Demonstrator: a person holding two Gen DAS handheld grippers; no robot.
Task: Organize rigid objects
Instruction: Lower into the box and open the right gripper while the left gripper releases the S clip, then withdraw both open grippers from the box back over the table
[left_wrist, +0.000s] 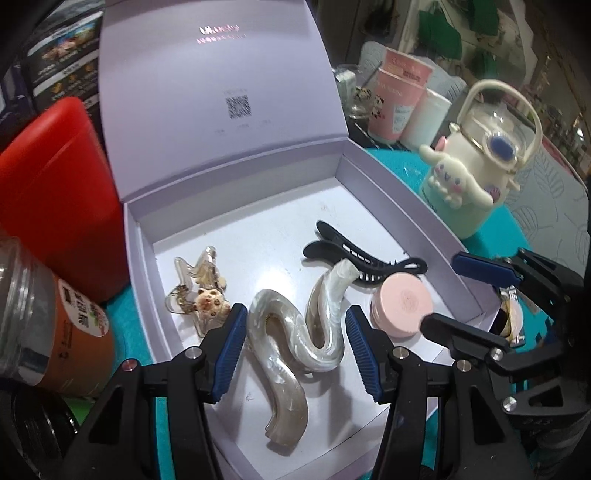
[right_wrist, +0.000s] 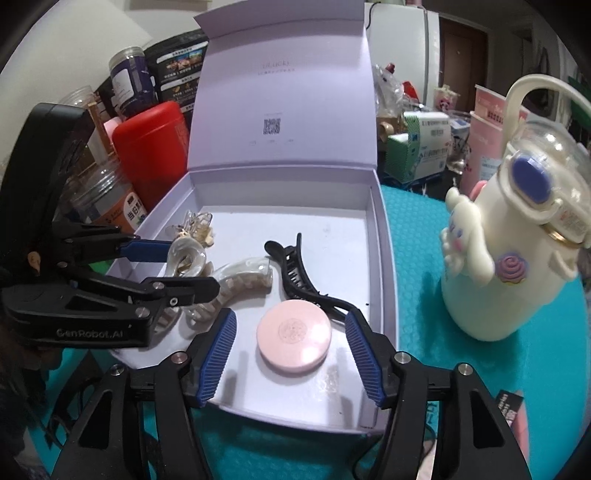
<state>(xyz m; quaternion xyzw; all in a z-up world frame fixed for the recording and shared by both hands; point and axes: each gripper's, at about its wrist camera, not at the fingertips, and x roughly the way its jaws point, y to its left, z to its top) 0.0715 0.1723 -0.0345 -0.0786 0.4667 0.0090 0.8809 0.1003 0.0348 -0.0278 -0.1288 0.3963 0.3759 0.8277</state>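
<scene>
While the left gripper (left_wrist: 295, 347) hangs with its pads astride the pearly wavy hair clip (left_wrist: 295, 332), released and pressing on nothing, that clip lies on the floor of the open box (left_wrist: 369, 177) beside the clear bear clip (left_wrist: 199, 295), the black clip (left_wrist: 365, 262) and the pink compact (left_wrist: 402, 310). From the right wrist, the right gripper (right_wrist: 291, 354) stands released around the compact (right_wrist: 293, 339), which rests flat near the box's front wall, so the placing step appears finished. Judged next: draw both grippers clear of the box without nudging its contents.

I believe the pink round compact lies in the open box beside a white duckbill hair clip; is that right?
Not quite: the duckbill hair clip is black, not white, as the right wrist view shows. The pink round compact does lie beside it in the open box.
</scene>
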